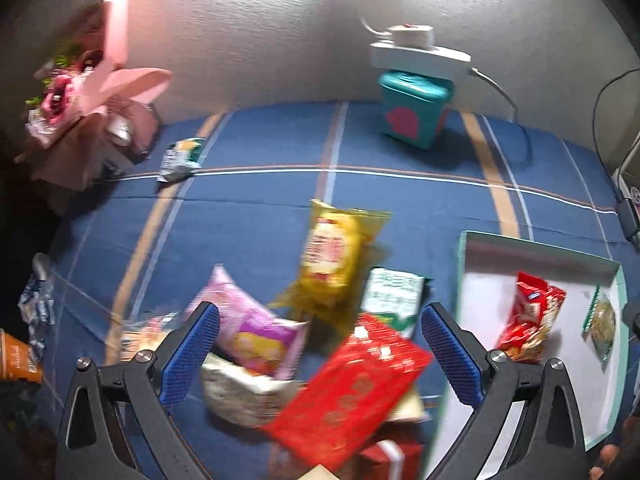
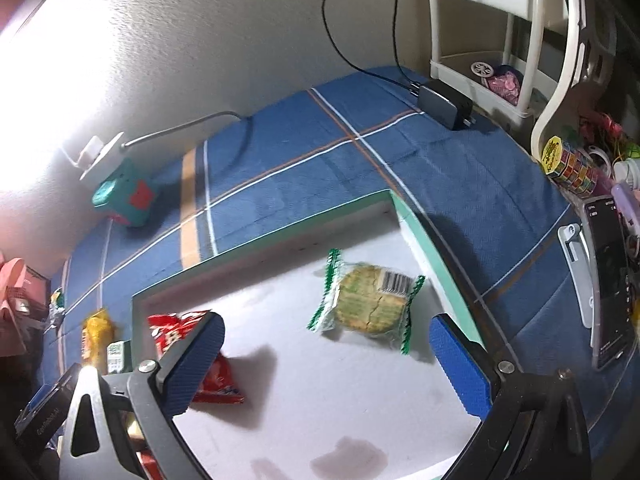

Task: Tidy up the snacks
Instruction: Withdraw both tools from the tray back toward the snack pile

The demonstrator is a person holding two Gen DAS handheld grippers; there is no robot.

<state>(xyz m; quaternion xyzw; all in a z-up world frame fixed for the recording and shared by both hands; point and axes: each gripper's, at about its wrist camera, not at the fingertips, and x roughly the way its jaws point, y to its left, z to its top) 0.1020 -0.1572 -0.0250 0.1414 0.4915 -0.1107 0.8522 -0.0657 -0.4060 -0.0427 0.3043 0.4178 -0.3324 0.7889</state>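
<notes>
my left gripper [image 1: 320,344] spread wide, nothing pinched, over loose snacks: red packet [image 1: 352,392], pink bag [image 1: 252,328], yellow bag [image 1: 336,256]. my right gripper [image 2: 326,354] spread too, empty, above green-rimmed tray [image 2: 436,256] holding cracker pack [image 2: 368,300] and red snack bag [image 2: 188,344].

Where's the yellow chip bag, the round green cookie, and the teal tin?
yellow chip bag [image 1: 332,256], left wrist view, its front label.
round green cookie [image 2: 370,304], right wrist view, cookie's middle.
teal tin [image 1: 412,112], left wrist view, front side.

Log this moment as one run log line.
left gripper: open, empty | right gripper: open, empty | tray: red packet, cracker packet
</notes>
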